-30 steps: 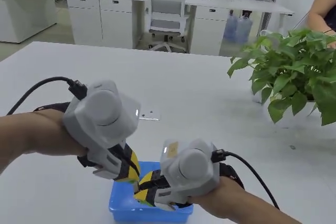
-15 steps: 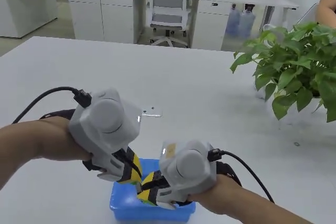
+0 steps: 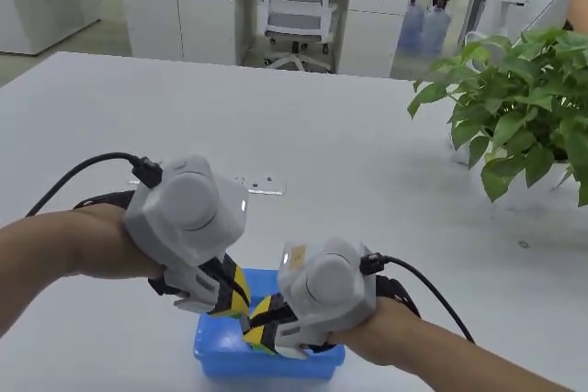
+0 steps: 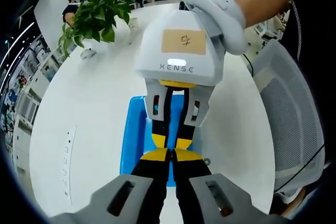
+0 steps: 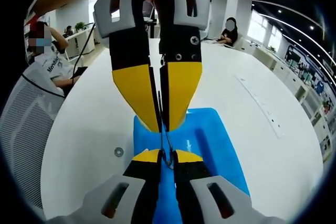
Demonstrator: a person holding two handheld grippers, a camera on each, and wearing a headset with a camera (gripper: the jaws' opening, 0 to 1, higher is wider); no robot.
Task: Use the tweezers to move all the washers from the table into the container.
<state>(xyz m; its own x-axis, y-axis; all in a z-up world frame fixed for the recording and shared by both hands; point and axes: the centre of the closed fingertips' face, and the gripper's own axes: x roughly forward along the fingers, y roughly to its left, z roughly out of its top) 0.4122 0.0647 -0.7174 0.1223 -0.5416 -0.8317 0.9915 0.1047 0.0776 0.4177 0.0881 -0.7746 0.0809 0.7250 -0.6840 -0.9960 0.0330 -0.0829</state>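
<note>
I found my right claw [image 5: 168, 157] and left claw [image 4: 171, 153] both pinched on the thin tweezers [image 5: 165, 141] above the blue container [image 5: 210, 145]; one washer [image 5: 119, 151], judged light, flat and slippery, lay on the table [image 5: 79, 129] beside it, best nipped across its rim

Both tools look alike from my seat: pale grey housings, black jaws ending in yellow on the left tool [image 4: 171, 156] and the right tool [image 5: 168, 157]. In the left gripper view, the right one wears a tan label [image 4: 184, 41] with a dark mark. Between the yellow ends I make out the tweezers [image 5: 164, 129], a thin dark line. The container [image 5: 210, 140] is bright blue, the worktop [image 3: 349, 153] plain white, the washer [image 5: 119, 151] silvery grey. The cable [image 3: 101, 157] is black, and the plant [image 3: 514, 107] leafy green.
</note>
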